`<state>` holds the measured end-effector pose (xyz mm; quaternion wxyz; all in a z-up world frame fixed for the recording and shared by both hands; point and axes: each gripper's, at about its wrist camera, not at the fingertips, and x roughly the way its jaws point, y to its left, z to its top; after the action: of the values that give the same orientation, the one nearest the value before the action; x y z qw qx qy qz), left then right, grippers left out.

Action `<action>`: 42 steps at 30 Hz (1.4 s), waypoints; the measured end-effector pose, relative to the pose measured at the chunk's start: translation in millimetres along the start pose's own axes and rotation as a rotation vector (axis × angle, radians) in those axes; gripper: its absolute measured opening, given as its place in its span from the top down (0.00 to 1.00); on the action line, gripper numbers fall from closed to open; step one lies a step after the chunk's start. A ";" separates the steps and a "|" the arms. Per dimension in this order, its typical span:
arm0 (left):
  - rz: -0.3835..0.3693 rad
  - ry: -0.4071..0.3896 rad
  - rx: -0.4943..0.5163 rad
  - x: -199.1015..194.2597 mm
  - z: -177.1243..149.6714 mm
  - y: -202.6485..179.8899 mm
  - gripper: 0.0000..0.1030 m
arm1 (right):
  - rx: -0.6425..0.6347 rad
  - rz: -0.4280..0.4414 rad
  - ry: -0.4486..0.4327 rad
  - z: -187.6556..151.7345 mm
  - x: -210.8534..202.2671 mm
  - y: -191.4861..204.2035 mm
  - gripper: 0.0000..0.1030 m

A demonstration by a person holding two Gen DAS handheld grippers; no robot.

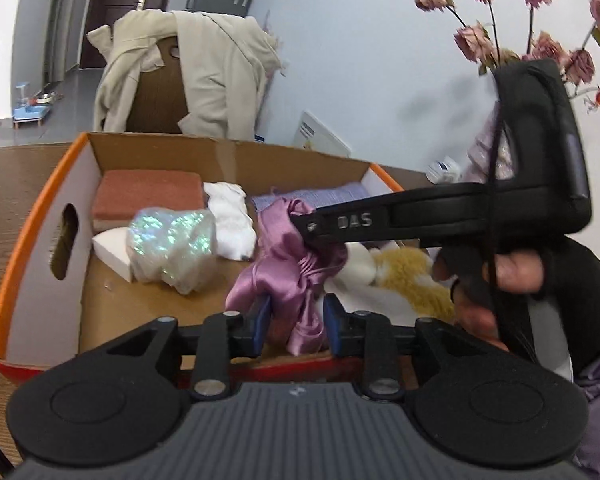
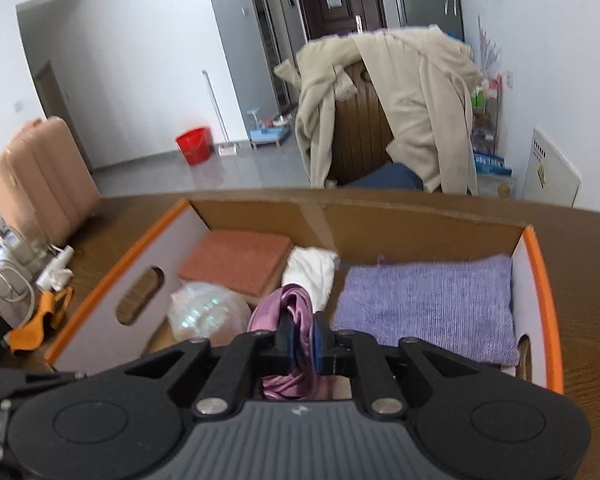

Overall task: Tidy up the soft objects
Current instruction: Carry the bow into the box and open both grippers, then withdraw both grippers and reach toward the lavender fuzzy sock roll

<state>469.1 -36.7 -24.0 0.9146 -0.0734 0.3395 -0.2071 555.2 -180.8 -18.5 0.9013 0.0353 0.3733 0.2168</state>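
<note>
Purple satin cloth [image 1: 288,280] hangs over near edge of cardboard box [image 1: 40,248], strung between both tools. Left gripper [image 1: 296,322] part open – pads flank cloth, contact unclear. Right gripper [image 2: 302,342] nearly closed, pinching cloth. Iridescent bundle [image 1: 170,246] at cloth's 9 o'clock.

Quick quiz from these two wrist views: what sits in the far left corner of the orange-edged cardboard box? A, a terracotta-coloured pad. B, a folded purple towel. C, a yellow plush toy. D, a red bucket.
A: the terracotta-coloured pad lies flat in the far left corner of the cardboard box, while the purple towel fills the right side and the plush toy lies nearer the camera.
</note>
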 end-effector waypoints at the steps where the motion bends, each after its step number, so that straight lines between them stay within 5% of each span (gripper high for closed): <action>1: 0.003 -0.005 0.012 -1.2 -0.8 -0.7 0.67 | 0.004 -0.009 0.017 -1.5 3.4 -0.7 0.85; 3: 0.004 -0.026 0.026 -7.4 0.7 -2.4 0.55 | 0.011 -0.012 0.030 -5.6 5.6 -2.5 0.75; 6: 0.002 -0.063 0.057 -23.0 6.1 -8.0 0.51 | 0.028 0.019 0.009 -6.7 -2.8 -5.5 0.64; 21: 0.154 -0.254 0.113 -181.8 -8.0 -32.1 0.23 | -0.052 -0.049 -0.176 -30.8 -168.6 20.1 0.52; 30: 0.212 -0.332 0.125 -260.6 -81.8 -67.4 0.13 | -0.092 -0.056 -0.272 -116.5 -265.8 41.4 0.42; 38: 0.256 -0.360 0.052 -288.3 -166.9 -96.0 0.08 | -0.056 -0.037 -0.303 -220.1 -300.9 60.4 0.35; 42: 0.275 -0.314 0.050 -284.4 -190.3 -101.6 0.07 | -0.014 -0.036 -0.276 -268.6 -307.8 67.8 0.35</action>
<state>117.3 -5.3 27.5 0.9775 -0.0349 0.1941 -0.0748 152.6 -274.3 6.1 0.9480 0.0519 0.2449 0.1963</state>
